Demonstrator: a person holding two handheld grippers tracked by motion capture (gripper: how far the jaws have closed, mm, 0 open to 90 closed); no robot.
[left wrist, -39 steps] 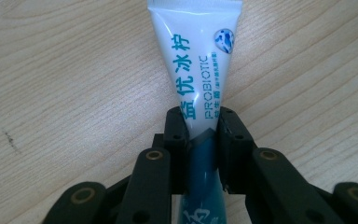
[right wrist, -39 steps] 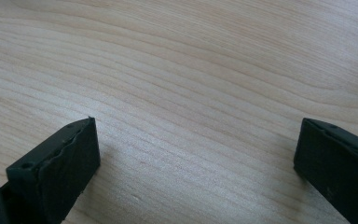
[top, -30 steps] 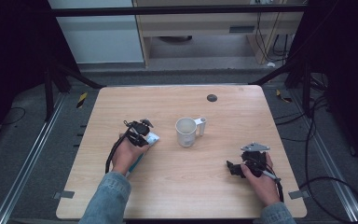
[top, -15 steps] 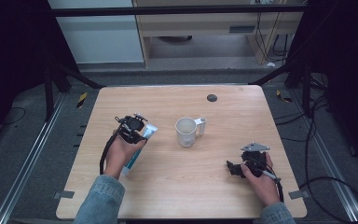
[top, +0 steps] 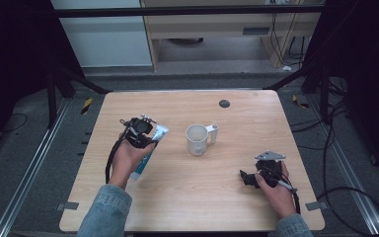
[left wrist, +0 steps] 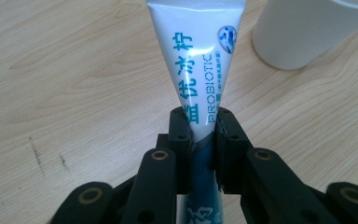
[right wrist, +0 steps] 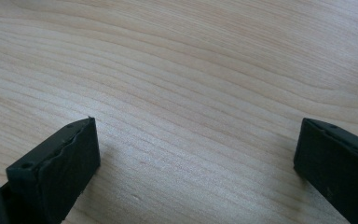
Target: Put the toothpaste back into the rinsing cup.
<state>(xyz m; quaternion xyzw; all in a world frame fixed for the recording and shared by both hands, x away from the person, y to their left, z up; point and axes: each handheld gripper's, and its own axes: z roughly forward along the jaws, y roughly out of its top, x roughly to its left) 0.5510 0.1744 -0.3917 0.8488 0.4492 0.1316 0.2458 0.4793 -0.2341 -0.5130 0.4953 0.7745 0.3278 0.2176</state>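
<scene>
Pale wood tabletop (top: pixel 177 197) carries a white mug (top: pixel 197 139) near its middle. Toward the left edge, the left gripper (top: pixel 140 133) has its jaws clamped on a toothpaste tube (left wrist: pixel 193 70), tilted clear of the wood. The step looks like carrying it; next, probably aiming it into the mug. The right gripper (top: pixel 249 177) rests near the right front corner, jaws wide apart and empty.
</scene>
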